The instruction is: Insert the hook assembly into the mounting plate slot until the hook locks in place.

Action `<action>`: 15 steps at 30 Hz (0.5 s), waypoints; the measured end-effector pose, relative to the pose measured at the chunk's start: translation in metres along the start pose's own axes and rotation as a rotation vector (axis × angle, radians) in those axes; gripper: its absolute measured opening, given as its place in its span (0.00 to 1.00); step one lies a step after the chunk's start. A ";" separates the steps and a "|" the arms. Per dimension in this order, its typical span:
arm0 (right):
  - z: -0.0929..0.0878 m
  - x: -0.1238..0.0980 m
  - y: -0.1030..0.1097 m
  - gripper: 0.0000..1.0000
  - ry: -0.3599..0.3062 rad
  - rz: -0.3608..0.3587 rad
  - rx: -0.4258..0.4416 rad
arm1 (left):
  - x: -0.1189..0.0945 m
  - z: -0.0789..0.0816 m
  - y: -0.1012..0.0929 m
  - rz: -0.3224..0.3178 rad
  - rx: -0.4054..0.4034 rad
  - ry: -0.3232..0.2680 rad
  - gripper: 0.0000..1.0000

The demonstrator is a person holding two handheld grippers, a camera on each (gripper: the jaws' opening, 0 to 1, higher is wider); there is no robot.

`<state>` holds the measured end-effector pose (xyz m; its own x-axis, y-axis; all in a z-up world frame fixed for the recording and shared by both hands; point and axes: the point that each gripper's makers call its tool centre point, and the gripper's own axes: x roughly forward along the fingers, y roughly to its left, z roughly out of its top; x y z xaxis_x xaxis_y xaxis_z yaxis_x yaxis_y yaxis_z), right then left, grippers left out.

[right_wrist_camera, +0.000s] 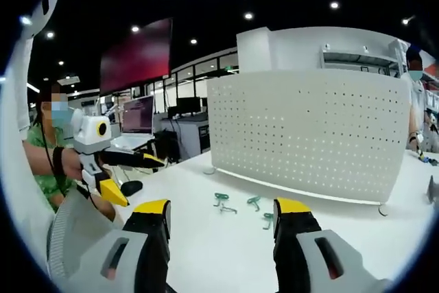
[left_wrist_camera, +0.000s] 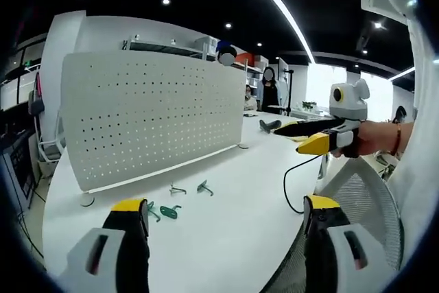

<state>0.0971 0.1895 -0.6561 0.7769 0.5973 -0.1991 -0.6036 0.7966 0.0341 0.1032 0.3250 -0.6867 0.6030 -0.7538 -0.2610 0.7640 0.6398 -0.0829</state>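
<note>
A white perforated mounting plate (left_wrist_camera: 151,121) stands upright on the white table (left_wrist_camera: 233,238). In front of its foot lie several small hooks, two grey ones (left_wrist_camera: 177,189) and green ones (left_wrist_camera: 168,211). My left gripper (left_wrist_camera: 226,214) hovers open above the table's near edge, short of the hooks, with nothing between its jaws. My right gripper (left_wrist_camera: 312,136) comes in from the right, held by a hand, jaws apart. In the right gripper view the plate (right_wrist_camera: 309,132) faces me, the green hooks (right_wrist_camera: 221,199) lie before it, and my right gripper (right_wrist_camera: 223,214) is open and empty. The left gripper (right_wrist_camera: 113,176) shows at the left.
A black cable (left_wrist_camera: 295,176) runs over the table's right edge beside a mesh chair (left_wrist_camera: 357,197). A dark object (left_wrist_camera: 269,125) lies farther back on the table. A person (left_wrist_camera: 269,87) stands behind. Monitors (right_wrist_camera: 137,114) and a black object (right_wrist_camera: 130,187) sit at the left.
</note>
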 end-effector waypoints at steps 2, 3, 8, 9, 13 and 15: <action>-0.001 -0.001 -0.002 0.61 0.008 -0.016 -0.014 | 0.004 0.000 0.001 -0.010 0.001 0.000 0.95; -0.001 -0.001 -0.003 0.61 0.011 -0.020 -0.013 | 0.007 -0.002 0.001 -0.020 -0.005 0.003 0.95; 0.001 -0.005 -0.008 0.61 0.001 -0.053 -0.004 | 0.015 -0.002 0.000 -0.054 -0.013 0.002 0.94; 0.000 -0.005 -0.009 0.61 0.006 -0.059 -0.007 | 0.018 -0.004 0.000 -0.057 -0.009 0.008 0.94; -0.003 -0.006 -0.008 0.61 0.023 -0.071 -0.015 | 0.024 -0.008 0.003 -0.074 0.000 0.026 0.92; -0.003 -0.007 -0.007 0.61 0.026 -0.077 -0.023 | 0.026 -0.012 0.005 -0.084 -0.008 0.040 0.90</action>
<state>0.0954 0.1797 -0.6575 0.8164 0.5315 -0.2257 -0.5465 0.8375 -0.0046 0.1201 0.3100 -0.7051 0.5269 -0.7984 -0.2914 0.8096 0.5758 -0.1136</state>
